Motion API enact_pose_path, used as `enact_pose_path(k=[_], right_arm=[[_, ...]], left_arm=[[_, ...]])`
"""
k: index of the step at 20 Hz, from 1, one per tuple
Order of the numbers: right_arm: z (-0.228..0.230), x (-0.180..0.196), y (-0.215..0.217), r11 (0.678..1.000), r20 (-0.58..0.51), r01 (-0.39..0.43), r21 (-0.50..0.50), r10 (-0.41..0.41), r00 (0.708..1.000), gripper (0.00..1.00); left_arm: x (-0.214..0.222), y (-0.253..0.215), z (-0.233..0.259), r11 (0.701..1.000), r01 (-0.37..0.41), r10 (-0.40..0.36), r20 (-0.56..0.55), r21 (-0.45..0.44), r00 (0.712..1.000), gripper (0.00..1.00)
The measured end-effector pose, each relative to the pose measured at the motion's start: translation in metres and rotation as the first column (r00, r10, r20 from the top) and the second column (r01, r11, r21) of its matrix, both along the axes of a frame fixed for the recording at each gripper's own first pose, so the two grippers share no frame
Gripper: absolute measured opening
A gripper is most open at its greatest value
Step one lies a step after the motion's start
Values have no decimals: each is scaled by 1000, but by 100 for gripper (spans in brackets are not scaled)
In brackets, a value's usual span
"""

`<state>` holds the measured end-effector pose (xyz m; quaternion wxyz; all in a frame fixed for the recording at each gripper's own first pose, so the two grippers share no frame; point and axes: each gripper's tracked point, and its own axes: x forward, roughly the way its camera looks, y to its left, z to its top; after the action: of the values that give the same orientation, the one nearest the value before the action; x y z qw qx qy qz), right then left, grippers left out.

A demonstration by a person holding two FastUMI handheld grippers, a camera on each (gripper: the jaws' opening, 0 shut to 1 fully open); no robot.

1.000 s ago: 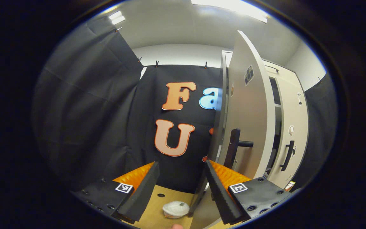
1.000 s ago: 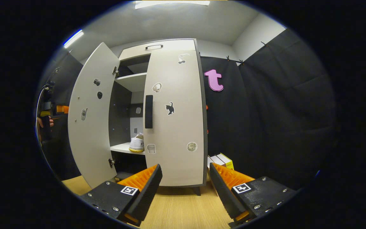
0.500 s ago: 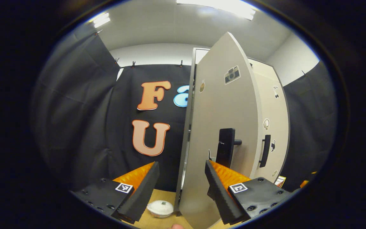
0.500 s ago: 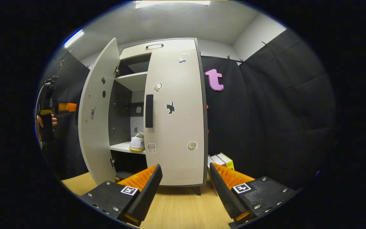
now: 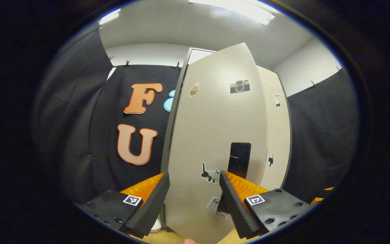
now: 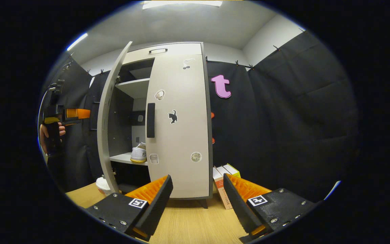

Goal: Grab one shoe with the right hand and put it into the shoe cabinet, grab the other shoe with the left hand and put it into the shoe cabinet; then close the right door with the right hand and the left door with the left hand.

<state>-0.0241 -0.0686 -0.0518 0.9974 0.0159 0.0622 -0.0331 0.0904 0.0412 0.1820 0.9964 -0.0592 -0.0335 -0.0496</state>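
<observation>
In the right gripper view the pale shoe cabinet [image 6: 168,49] stands ahead, its right door [image 6: 181,135] shut and its left door [image 6: 108,122] partly open, seen nearly edge-on. A white shoe [image 6: 138,154] rests on a shelf inside. A hand holds my left gripper [image 6: 78,113] just left of that door's outer face. In the left gripper view the left door [image 5: 215,135] with its black handle [image 5: 239,159] stands close in front of my open left gripper [image 5: 193,200]. My right gripper [image 6: 196,200] hangs open over the wooden floor, holding nothing.
A few boxes or books [image 6: 223,179] lean on the floor at the cabinet's right side. A small white container [image 6: 102,184] sits on the floor by the left door's foot, and its rim [image 5: 155,226] peeks out beside my left finger. Black cloth walls surround the booth.
The left door has swung well toward shut, from wide open to nearly edge-on in the right gripper view. My left gripper has followed round behind it. The right gripper has barely shifted.
</observation>
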Motion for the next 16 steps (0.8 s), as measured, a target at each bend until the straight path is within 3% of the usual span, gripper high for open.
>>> enact_pose_path(k=[7, 12, 13, 16], right_arm=[[2, -6, -11, 999, -1, 32, -8, -32, 999, 92], [4, -8, -19, 999, 2, 49, -14, -49, 999, 92], [4, -8, -20, 999, 2, 52, -15, -51, 999, 92], [4, -9, -23, 998, 2, 60, -16, -60, 998, 92]], left_arm=[[25, -51, -14, 995, 101, -101, -23, -7, 995, 96], [47, -64, -22, 995, 98, -97, -32, 21, 995, 99], [52, -65, -24, 995, 94, -93, -33, 27, 995, 93], [68, -69, -28, 996, 86, -85, -50, 12, 995, 96]])
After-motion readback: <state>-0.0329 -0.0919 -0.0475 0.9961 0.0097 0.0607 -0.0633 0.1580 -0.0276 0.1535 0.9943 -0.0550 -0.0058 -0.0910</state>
